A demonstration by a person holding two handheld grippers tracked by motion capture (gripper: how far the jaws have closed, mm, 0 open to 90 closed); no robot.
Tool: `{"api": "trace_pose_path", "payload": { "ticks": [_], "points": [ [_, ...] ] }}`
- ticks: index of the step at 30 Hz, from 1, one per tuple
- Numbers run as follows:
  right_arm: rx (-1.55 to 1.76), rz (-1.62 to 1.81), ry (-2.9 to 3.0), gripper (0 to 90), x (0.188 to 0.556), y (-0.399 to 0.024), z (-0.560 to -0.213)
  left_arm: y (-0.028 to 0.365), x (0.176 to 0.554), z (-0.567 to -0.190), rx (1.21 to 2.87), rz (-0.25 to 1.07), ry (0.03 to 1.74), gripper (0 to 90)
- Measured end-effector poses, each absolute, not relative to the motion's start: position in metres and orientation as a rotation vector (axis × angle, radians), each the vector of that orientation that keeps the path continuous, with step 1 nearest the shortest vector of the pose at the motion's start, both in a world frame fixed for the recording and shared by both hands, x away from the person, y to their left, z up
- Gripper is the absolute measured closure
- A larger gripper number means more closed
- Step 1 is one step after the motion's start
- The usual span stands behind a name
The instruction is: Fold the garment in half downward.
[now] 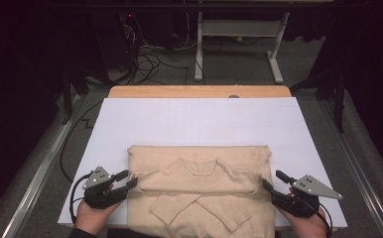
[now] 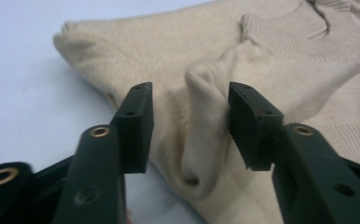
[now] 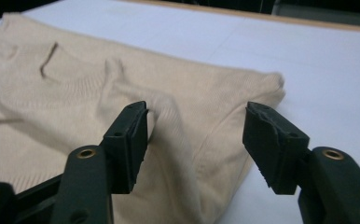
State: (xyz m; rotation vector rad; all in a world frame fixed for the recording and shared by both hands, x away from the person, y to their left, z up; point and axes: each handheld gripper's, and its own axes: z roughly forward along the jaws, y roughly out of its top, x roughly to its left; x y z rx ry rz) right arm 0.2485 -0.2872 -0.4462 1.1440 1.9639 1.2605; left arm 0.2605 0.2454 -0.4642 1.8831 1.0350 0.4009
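A beige knit sweater (image 1: 199,188) lies folded on the white board (image 1: 199,119), its sleeves crossed over the front near the front edge. My left gripper (image 1: 129,178) sits at the sweater's left edge. In the left gripper view its jaws (image 2: 190,116) stand open around a raised ridge of the sweater (image 2: 206,107), which leans against the right jaw. My right gripper (image 1: 272,179) is at the sweater's right edge. Its jaws (image 3: 194,135) are open too, with the folded side of the sweater (image 3: 187,121) lying between them.
The white board rests on a wooden table (image 1: 199,91), with bare board beyond the sweater. Metal rails (image 1: 40,168) run along both sides. Behind the table are floor cables (image 1: 145,59) and a white desk frame (image 1: 236,29).
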Motion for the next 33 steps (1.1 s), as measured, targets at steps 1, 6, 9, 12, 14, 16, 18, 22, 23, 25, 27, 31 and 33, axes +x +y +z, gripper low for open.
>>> {"api": "trace_pose_path", "payload": {
  "ticks": [1, 6, 9, 12, 14, 16, 18, 22, 23, 25, 27, 31, 33],
  "points": [
    [1.147, 1.271, 1.946, 40.4, 0.249, -0.288, -0.444, 0.246, 0.261, -0.461, 1.876, 0.416, 1.032, 46.2],
    [1.186, 1.272, 1.883, 38.6, 0.262, -0.298, -0.437, 0.261, 0.275, -0.448, 1.802, 0.452, 1.067, 46.1],
    [1.211, 1.250, 1.866, 38.0, 0.275, -0.303, -0.435, 0.267, 0.292, -0.447, 1.784, 0.440, 1.111, 40.6],
    [1.256, 1.230, 1.865, 34.4, 0.294, -0.307, -0.436, 0.270, 0.312, -0.452, 1.777, 0.428, 1.150, 40.3],
    [1.300, 1.215, 1.870, 31.6, 0.309, -0.309, -0.438, 0.268, 0.325, -0.456, 1.778, 0.404, 1.182, 36.3],
    [1.343, 1.190, 1.885, 30.7, 0.322, -0.310, -0.442, 0.266, 0.338, -0.462, 1.793, 0.353, 1.205, 35.6],
    [1.376, 1.170, 1.910, 29.2, 0.335, -0.308, -0.447, 0.262, 0.349, -0.468, 1.806, 0.300, 1.229, 32.2],
    [1.407, 1.118, 1.961, 27.7, 0.349, -0.299, -0.456, 0.250, 0.359, -0.480, 1.853, 0.227, 1.253, 32.1],
    [1.410, 1.095, 1.982, 27.4, 0.352, -0.298, -0.459, 0.249, 0.361, -0.481, 1.859, 0.222, 1.267, 32.1],
    [1.444, 1.075, 2.017, 27.1, 0.358, -0.295, -0.464, 0.249, 0.364, -0.483, 1.843, 0.195, 1.283, 32.1],
    [1.467, 1.062, 2.054, 27.1, 0.362, -0.293, -0.469, 0.247, 0.367, -0.486, 1.849, 0.183, 1.296, 32.2],
    [1.470, 1.048, 2.113, 37.1, 0.368, -0.287, -0.472, 0.239, 0.372, -0.485, 1.893, 0.201, 1.311, 32.6],
    [1.449, 1.033, 2.130, 41.2, 0.370, -0.283, -0.472, 0.234, 0.375, -0.484, 1.913, 0.221, 1.318, 33.5]
  ]
}}
